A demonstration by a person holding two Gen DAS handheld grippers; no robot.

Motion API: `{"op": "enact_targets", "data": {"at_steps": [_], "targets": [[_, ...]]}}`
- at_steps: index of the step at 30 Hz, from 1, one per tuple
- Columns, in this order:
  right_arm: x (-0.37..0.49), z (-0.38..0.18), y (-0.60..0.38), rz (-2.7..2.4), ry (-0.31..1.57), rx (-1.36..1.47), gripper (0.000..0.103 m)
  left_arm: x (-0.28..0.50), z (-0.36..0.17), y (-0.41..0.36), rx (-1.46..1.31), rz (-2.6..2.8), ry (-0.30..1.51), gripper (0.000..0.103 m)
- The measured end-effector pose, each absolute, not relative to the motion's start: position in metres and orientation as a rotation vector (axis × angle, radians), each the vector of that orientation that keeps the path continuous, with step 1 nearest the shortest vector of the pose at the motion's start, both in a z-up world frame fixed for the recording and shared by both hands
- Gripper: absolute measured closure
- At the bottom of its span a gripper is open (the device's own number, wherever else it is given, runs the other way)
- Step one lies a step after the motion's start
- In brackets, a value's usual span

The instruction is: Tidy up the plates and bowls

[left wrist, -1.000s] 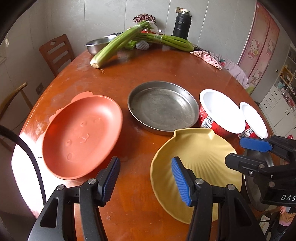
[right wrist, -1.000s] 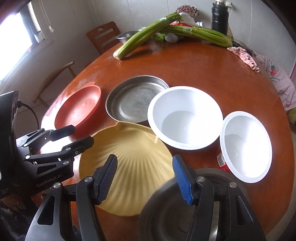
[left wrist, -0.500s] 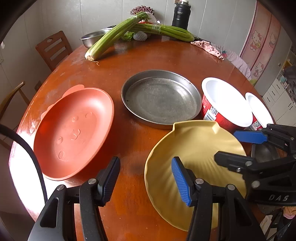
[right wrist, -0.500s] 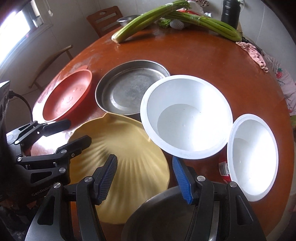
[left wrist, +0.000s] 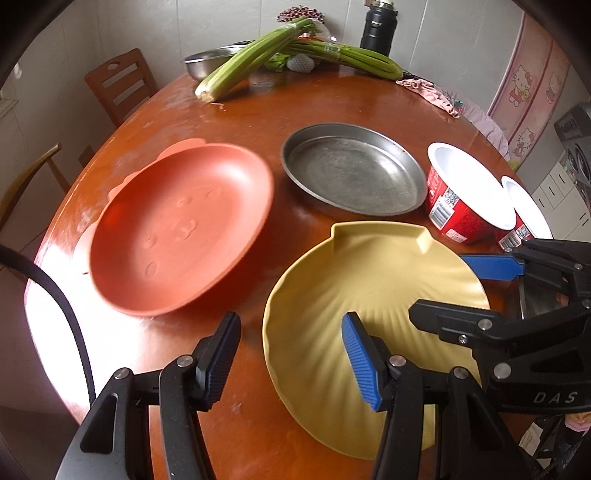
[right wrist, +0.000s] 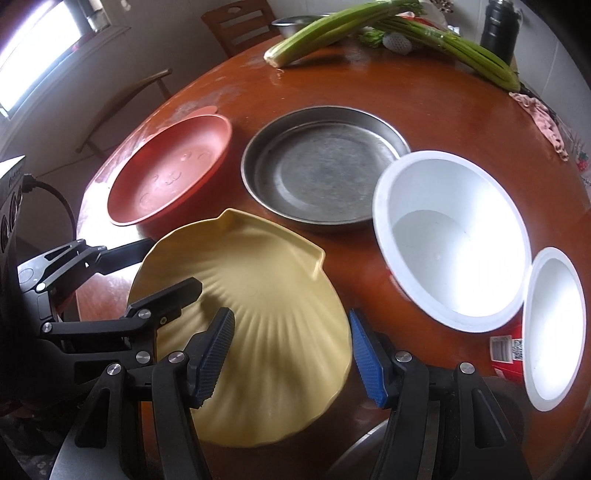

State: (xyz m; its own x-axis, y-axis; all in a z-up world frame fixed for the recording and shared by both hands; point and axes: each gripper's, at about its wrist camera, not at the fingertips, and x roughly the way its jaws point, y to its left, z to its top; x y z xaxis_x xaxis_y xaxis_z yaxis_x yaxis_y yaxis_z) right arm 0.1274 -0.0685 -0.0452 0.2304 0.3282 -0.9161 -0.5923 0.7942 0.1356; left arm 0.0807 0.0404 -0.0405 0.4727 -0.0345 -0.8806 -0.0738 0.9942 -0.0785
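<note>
A yellow shell-shaped plate (left wrist: 369,295) (right wrist: 258,295) lies at the near table edge. My left gripper (left wrist: 291,363) (right wrist: 173,266) hangs open over its left rim, pads clear of it. My right gripper (right wrist: 291,354) (left wrist: 443,288) hovers over its right rim; its jaws are opening and touch nothing. Behind the yellow plate lie an orange plate (left wrist: 177,229) (right wrist: 173,177) and a round metal pan (left wrist: 354,170) (right wrist: 325,166). To the right stand a large white bowl (left wrist: 469,181) (right wrist: 450,236) and a smaller white bowl (left wrist: 524,206) (right wrist: 554,332).
A dark metal bowl (right wrist: 369,450) sits under my right gripper at the near edge. Celery (left wrist: 258,62), a steel bowl (left wrist: 207,62), a black flask (left wrist: 378,26) and a pink cloth (left wrist: 428,92) crowd the far side. Wooden chairs (left wrist: 118,85) stand beyond the left edge.
Both grippers have come closer to the yellow plate. The right one slid left off the dark metal bowl to over the plate's right rim, and its jaws have widened a little.
</note>
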Motion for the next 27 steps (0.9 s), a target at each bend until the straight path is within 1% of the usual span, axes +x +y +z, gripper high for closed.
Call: {"op": "enact_targets", "data": {"at_steps": [9, 10, 12, 21, 27], "targets": [[0.117, -0.046, -0.054, 0.677, 1.150, -0.249, 0.038, 0.067, -0.042, 0.053, -0.151, 0.035, 1.083, 0.048], [0.116, -0.047, -0.054, 0.682, 1.145, -0.241, 0.038, 0.067, -0.042, 0.053, -0.154, 0.034, 1.082, 0.049], [0.115, -0.047, -0.056, 0.692, 1.149, -0.225, 0.041, 0.065, -0.041, 0.053, -0.168, 0.017, 1.077, 0.055], [0.108, -0.049, -0.064, 0.691, 1.148, -0.189, 0.042, 0.061, -0.032, 0.049, -0.183, 0.007, 1.055, 0.056], [0.104, -0.040, -0.071, 0.692, 1.123, -0.180, 0.042, 0.060, -0.023, 0.046, -0.184, 0.003, 1.039, 0.056]]}}
